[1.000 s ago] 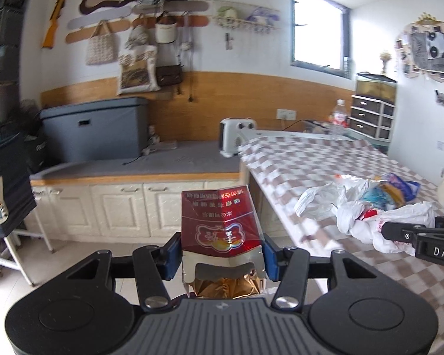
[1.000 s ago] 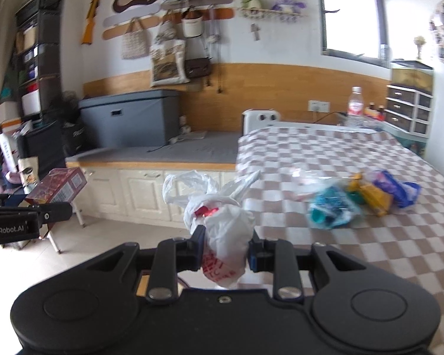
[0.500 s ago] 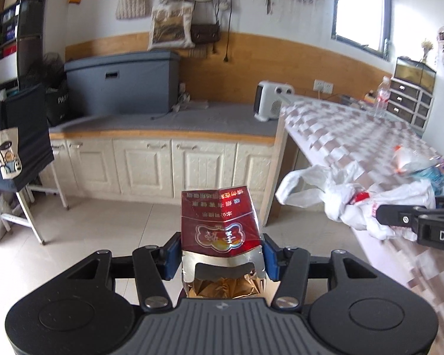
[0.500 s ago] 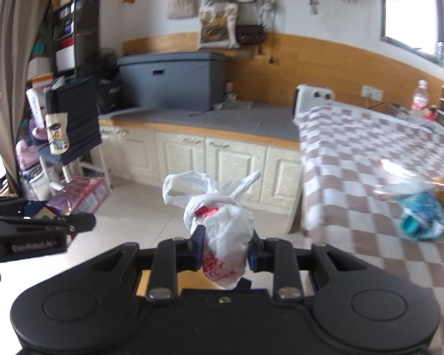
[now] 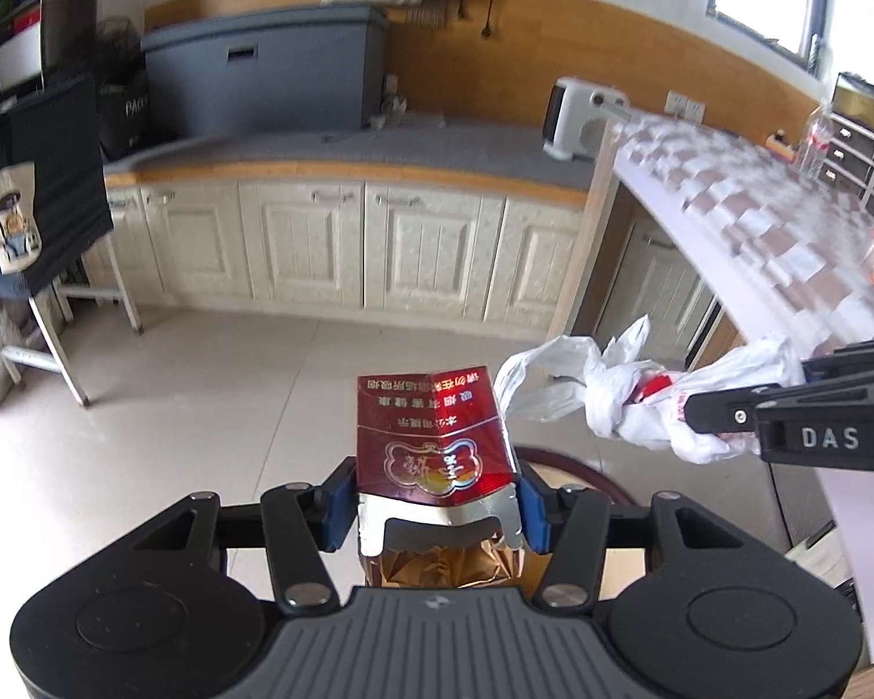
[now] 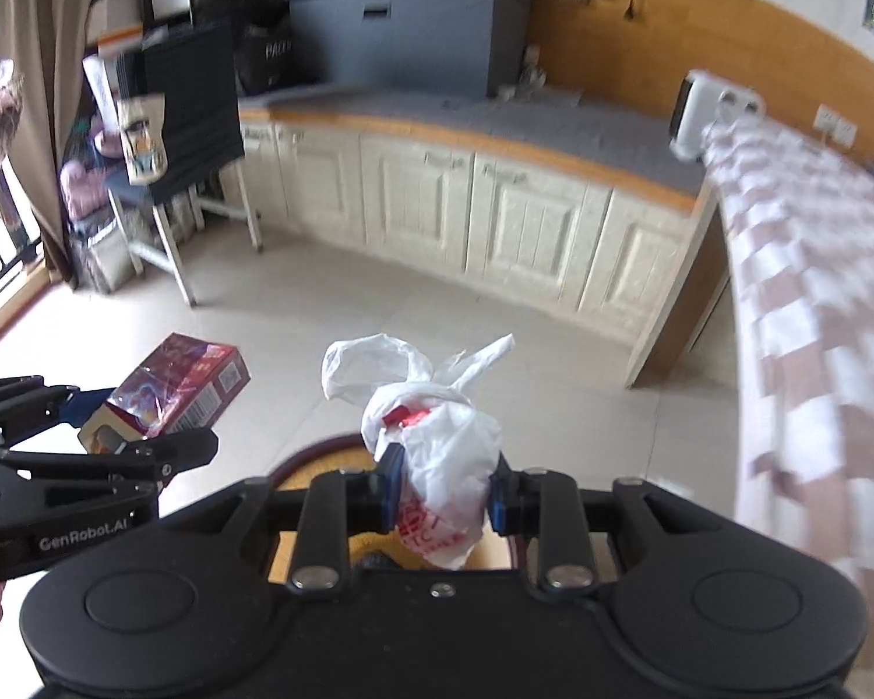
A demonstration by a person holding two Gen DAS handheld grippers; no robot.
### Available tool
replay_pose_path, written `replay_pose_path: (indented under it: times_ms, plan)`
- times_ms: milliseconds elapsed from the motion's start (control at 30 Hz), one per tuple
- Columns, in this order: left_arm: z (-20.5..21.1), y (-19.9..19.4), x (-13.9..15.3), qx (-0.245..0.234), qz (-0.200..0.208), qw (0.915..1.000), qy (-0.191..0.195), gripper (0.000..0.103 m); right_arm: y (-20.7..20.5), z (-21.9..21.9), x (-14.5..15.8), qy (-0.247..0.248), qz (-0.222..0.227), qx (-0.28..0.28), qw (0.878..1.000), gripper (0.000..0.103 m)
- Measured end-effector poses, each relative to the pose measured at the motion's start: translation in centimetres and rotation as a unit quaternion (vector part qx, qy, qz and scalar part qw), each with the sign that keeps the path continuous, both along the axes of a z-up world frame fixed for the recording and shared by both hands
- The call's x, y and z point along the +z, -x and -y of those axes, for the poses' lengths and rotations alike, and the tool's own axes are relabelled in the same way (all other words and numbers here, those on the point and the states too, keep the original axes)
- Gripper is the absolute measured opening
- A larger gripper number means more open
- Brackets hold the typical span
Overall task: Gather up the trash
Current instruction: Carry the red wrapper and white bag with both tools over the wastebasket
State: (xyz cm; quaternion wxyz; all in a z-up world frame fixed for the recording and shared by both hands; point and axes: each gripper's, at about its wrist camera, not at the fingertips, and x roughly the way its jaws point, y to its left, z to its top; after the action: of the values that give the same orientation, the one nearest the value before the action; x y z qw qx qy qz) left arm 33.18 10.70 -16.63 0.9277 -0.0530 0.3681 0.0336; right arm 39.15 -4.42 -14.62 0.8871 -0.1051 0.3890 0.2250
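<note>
My left gripper [image 5: 434,509] is shut on a red cigarette carton [image 5: 434,442] with gold foil at its torn end; the carton also shows in the right wrist view [image 6: 175,390]. My right gripper [image 6: 440,492] is shut on a knotted white plastic bag [image 6: 437,454] with red print, which also shows in the left wrist view [image 5: 623,402]. Both are held in the air over the floor, above a round bin with a dark red rim [image 6: 309,454], also seen in the left wrist view [image 5: 577,466]. The bin's inside is mostly hidden.
A table with a checked cloth [image 6: 816,303] stands at the right. Cream cabinets under a grey counter [image 5: 344,244] run along the far wall, with a white heater [image 5: 577,122] on top. A folding stand [image 6: 169,175] is at the left. Tiled floor [image 5: 204,384] lies between.
Both grippers have swung left and downward, away from the table, and now look down at the floor and the bin. Each keeps its hold.
</note>
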Motion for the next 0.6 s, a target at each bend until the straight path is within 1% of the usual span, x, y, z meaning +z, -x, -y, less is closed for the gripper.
replay_pose_path:
  times_ms: [67,200,367,433,533,600]
  plan:
    - [-0.2,-0.5,-1.2,0.000,-0.012,0.9999,0.003,0.055,-1.1,-0.4,-1.5,0.008,-0.023,0.000,1.000,0.029]
    - [-0.3,-1.5,-3.7,0.000,-0.037,0.9992,0.013,0.055,-2.2,-1.0,-3.8,0.020,-0.051,0.005,0.998,0.029]
    - [0.5,-2.5,-6.9,0.002,-0.069,0.9970,0.034,0.055,-3.7,-1.0,-6.0,0.027,-0.089,-0.003,0.996,0.029]
    - [1.1,-2.9,-8.3,0.007,-0.085,0.9952,0.048,0.055,-4.1,-1.1,-6.7,0.035,-0.104,-0.004,0.994,0.029]
    - [2.2,-3.3,-10.7,0.000,-0.119,0.9902,0.073,0.055,-4.4,-1.1,-7.8,0.062,-0.117,-0.003,0.991,0.029]
    - [2.8,-3.5,-12.1,-0.008,-0.142,0.9865,0.082,0.055,-4.5,-1.1,-8.3,0.072,-0.129,-0.003,0.989,0.029]
